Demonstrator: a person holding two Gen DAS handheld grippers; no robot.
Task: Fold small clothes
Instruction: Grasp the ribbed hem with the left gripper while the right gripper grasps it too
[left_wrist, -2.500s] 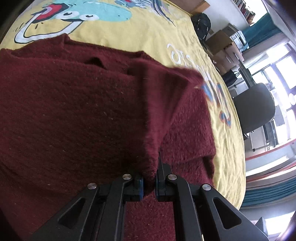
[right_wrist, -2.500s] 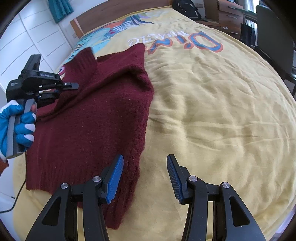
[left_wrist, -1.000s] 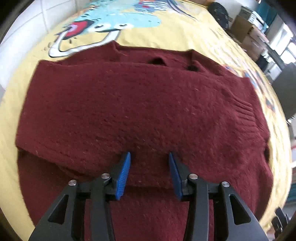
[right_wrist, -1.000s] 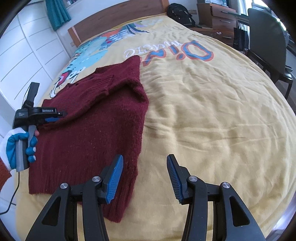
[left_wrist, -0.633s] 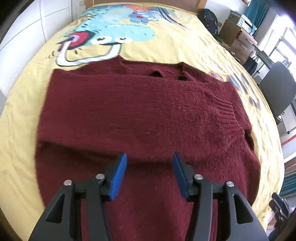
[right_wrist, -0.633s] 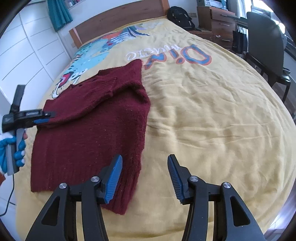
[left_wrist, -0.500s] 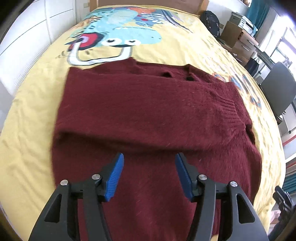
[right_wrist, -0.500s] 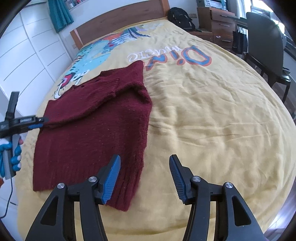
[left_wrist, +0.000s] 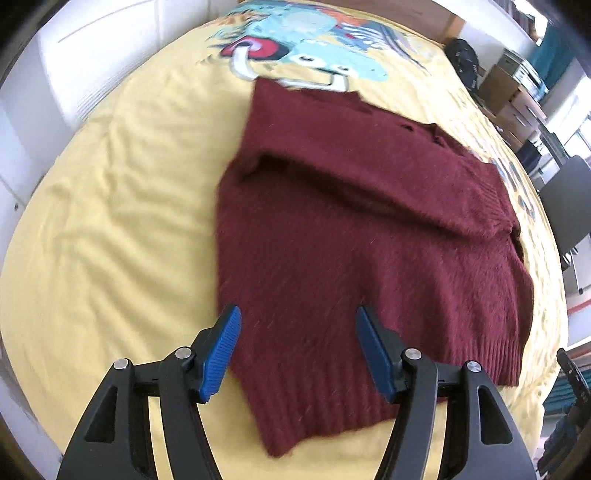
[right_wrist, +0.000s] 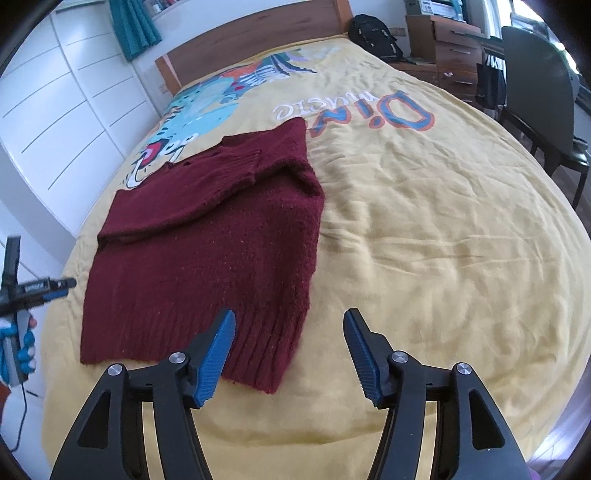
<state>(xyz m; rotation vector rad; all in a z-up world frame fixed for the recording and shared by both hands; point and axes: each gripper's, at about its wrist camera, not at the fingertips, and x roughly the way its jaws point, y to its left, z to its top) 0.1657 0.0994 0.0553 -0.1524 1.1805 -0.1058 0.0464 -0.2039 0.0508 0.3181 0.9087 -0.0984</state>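
The yellow bedspread (right_wrist: 424, 221) carries printed lettering near its head end; seen upside down from the right wrist view, the large blue-and-orange letters read "Dino" (right_wrist: 373, 109), and a smaller white word beside them is too warped to read. Left of the lettering sits a cartoon dinosaur print (right_wrist: 199, 107) in pale blue with a red mouth. A white label on the left gripper's body has print too small to make out. At the far left edge of the right wrist view, the left gripper (right_wrist: 61, 286) is held by a hand in a blue-and-white glove (right_wrist: 16, 345), off the left side of the dark red knitted sweater (right_wrist: 207, 251); in its own view the left gripper (left_wrist: 297, 350) has its blue pads set wide apart with nothing between them, above the sweater's ribbed hem (left_wrist: 332, 398). The sweater lies flat on the bedspread, left of the middle, with a sleeve (right_wrist: 192, 192) folded across the chest. To the right, the right gripper (right_wrist: 288, 354) is likewise spread wide and holds nothing, poised above the hem's lower right corner without touching it. A dark office chair (right_wrist: 535, 92) stands off the bed's right side.
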